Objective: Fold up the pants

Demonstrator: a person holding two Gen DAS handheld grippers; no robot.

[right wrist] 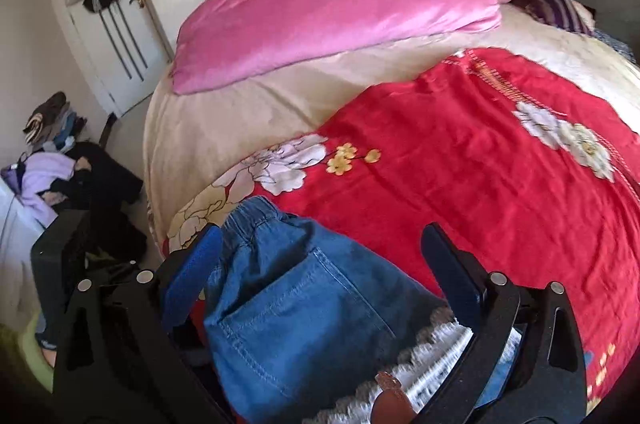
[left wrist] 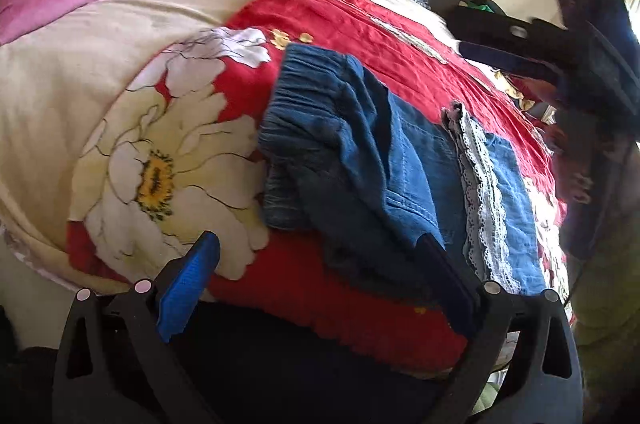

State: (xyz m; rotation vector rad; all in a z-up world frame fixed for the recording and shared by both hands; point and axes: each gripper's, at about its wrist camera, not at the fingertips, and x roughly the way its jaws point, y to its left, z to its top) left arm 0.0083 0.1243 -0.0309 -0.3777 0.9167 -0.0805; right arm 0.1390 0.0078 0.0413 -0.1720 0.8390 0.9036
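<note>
Pants [left wrist: 360, 160]: blue denim, folded, lying on red floral blanket [left wrist: 360, 24]; elastic waistband far-left, lace-trimmed hem [left wrist: 480, 192] on top at right.
Left gripper [left wrist: 320, 248]: jaws apart, clamping nothing, at pants' near edge.
Right gripper [right wrist: 324, 236]: jaws apart, straddling pants' pocket area, clamping nothing.
Bed: pink quilt [right wrist: 328, 16] at far side, on cream cover.
Floor, left: clothes pile [right wrist: 48, 160].

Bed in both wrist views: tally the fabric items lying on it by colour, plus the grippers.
Blue: 1, the denim pants with lace trim
Pink: 1, the quilt
Red floral: 1, the bedspread
Purple striped: 1, the pillow
Grippers: 2, left gripper and right gripper, both open
Total: 6
</note>
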